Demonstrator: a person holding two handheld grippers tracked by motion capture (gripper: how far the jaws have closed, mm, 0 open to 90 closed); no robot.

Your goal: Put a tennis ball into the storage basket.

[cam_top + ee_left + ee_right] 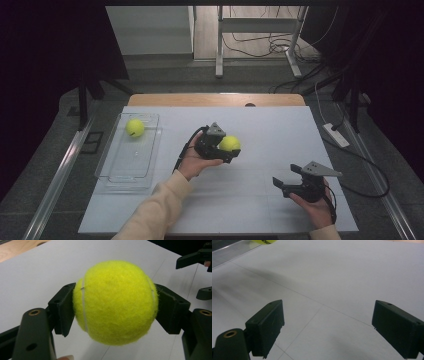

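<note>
High view: a white surface (pixel 260 200) covers a wooden top whose far edge (pixel 215 99) shows bare, with grey floor around it, metal rails along both sides, and at the far end the legs of a white frame (pixel 220 45) and loose cables (pixel 280 45) on the floor. The room beyond is dark on both sides. A clear plastic tray (pixel 115 170) lies at the left of the surface, and a tennis ball in the tray (pixel 135 128) sits at its far end. Near the middle, the left claw (pixel 226 150) is clamped on a second tennis ball (pixel 230 143), held off the surface in a hand with a cream sleeve (pixel 155 210). The right claw (pixel 285 180) rests low at the near right, well apart from the left one, its jaws spread with nothing between them.

From the left gripper view the grip is plain: both black pads press the fuzzy sides of the held ball (pixel 116 302), its white seam running down beside the left pad, while the other claw's jaw tips (pixel 195 258) show at the upper right. From the right gripper view the pads (pixel 265 325) stand wide over thin seam lines in the white sheet (pixel 337 277), and a sliver of yellow ball (pixel 263 241) shows at the top edge.
</note>
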